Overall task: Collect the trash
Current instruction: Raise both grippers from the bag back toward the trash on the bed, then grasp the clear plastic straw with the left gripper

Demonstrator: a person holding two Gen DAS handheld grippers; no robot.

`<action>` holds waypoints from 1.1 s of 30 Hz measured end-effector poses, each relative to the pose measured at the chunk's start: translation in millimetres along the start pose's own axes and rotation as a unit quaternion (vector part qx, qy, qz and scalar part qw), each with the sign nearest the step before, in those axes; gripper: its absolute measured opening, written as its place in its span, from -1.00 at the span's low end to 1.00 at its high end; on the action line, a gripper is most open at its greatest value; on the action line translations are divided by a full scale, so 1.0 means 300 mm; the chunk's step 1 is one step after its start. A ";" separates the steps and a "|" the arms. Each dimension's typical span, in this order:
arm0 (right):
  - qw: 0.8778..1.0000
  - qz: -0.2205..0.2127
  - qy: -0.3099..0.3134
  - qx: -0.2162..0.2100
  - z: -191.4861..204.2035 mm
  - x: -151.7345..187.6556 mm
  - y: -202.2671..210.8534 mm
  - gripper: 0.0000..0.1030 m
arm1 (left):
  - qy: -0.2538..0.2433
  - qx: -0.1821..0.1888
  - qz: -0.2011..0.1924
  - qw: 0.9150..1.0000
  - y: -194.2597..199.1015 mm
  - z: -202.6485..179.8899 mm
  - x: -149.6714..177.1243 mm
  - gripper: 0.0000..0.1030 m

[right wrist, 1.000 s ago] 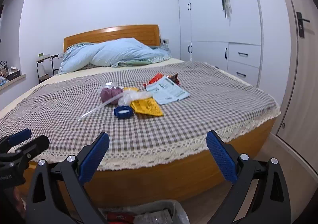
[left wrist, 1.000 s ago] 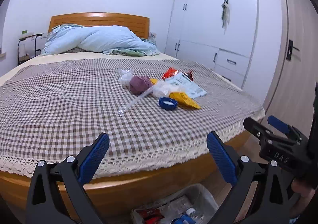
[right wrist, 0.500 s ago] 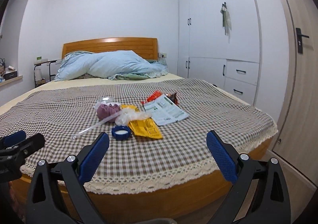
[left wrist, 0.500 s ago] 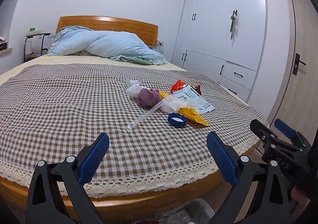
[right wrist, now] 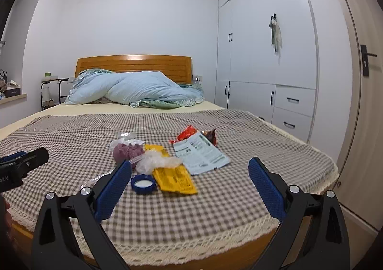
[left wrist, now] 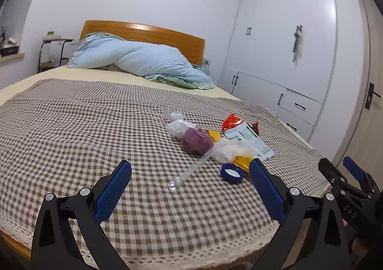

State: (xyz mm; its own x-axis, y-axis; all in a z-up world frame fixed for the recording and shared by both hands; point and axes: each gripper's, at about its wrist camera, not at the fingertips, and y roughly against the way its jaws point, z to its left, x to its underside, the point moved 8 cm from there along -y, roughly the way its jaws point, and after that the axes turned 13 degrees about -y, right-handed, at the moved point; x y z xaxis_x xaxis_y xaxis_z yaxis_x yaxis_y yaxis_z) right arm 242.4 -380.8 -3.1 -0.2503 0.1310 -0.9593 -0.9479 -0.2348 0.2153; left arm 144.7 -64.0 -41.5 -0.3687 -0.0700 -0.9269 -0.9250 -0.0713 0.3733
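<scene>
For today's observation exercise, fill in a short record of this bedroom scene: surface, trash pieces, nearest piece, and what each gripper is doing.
surface: checked bedspread
trash: blue cap, yellow wrapper, white printed packet, red wrapper, purple wad, clear plastic bag, clear tube
nearest piece: blue cap
left gripper: open, empty
right gripper: open, empty

You see a bed (right wrist: 167, 262) covered by a checked cloth (right wrist: 59, 133). Near its foot edge lie a blue cap (right wrist: 143, 183), a yellow packet (right wrist: 176, 178), a purple ball (right wrist: 126, 152) and a printed sheet (right wrist: 201, 156). A blue quilt (right wrist: 134, 91) lies at the headboard.
</scene>
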 end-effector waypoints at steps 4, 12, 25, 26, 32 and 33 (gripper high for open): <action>1.000 -0.001 0.029 0.011 0.000 -0.014 -0.050 0.82 | 0.009 0.001 -0.001 1.000 -0.030 0.023 -0.016 0.85; 0.998 0.006 0.062 0.005 0.010 0.019 -0.156 0.82 | 0.000 -0.016 -0.002 1.000 -0.075 0.050 -0.037 0.85; 0.994 0.031 0.097 -0.030 0.075 0.106 -0.130 0.82 | -0.002 -0.014 0.035 0.999 -0.114 0.041 0.039 0.85; 0.994 0.035 0.097 -0.030 0.075 0.110 -0.130 0.82 | -0.004 -0.014 0.037 0.999 -0.113 0.037 0.043 0.85; 0.995 0.044 0.088 -0.019 0.049 0.119 -0.133 0.82 | -0.004 -0.016 0.043 0.999 -0.113 0.035 0.059 0.85; 0.995 0.046 0.085 -0.018 0.044 0.121 -0.135 0.82 | -0.004 -0.016 0.044 0.999 -0.113 0.036 0.061 0.85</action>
State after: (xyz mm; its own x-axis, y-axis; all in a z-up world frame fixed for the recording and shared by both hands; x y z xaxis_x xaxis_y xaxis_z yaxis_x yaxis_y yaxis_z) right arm 269.1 -353.8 -44.3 -0.2958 -0.0573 -0.9535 -0.9143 -0.2723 0.3000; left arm 168.5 -52.2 -71.5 -0.4491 -0.0699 -0.8907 -0.8857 -0.0964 0.4542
